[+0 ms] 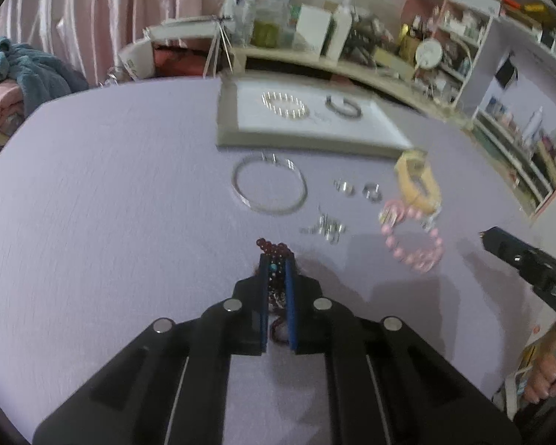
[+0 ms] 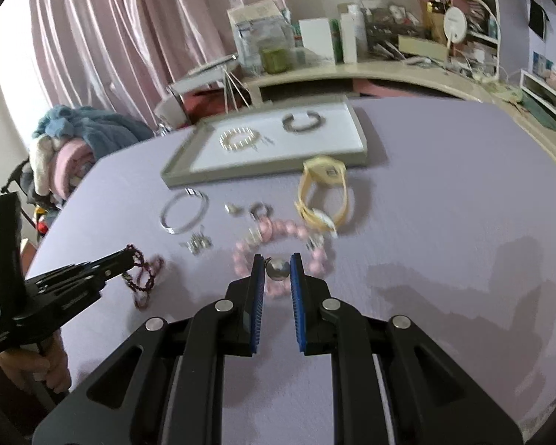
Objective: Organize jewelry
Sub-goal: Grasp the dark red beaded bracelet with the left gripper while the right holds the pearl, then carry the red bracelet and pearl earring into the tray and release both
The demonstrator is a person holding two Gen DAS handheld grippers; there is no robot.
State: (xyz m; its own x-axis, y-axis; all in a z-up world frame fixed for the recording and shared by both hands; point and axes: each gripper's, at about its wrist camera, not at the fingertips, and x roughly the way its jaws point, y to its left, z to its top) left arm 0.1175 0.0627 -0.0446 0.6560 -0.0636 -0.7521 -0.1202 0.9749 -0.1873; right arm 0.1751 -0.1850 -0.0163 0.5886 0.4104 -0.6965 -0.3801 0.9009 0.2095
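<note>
My left gripper [image 1: 278, 259] is shut on a dark red beaded bracelet [image 1: 274, 246], which lies bunched on the lilac table; the right wrist view shows that bracelet [image 2: 144, 274] hanging from the left gripper [image 2: 131, 256]. My right gripper [image 2: 276, 259] is shut on a small silver ball pendant [image 2: 278, 270], held above a pink bead bracelet [image 2: 274, 231]. Beyond stands a grey tray [image 2: 178, 176] holding a pearl bracelet [image 2: 239, 140] and a grey cuff bangle [image 2: 302, 122]. The right gripper [image 1: 489, 239] shows at the right edge of the left wrist view.
Loose on the table lie a silver bangle [image 1: 268, 187], two small silver rings [image 1: 344, 187], a cluster of silver earrings [image 1: 326, 228] and a yellow watch [image 1: 417, 181]. A cluttered shelf [image 1: 315, 57] runs behind the table. Blankets [image 2: 74, 141] pile up at the left.
</note>
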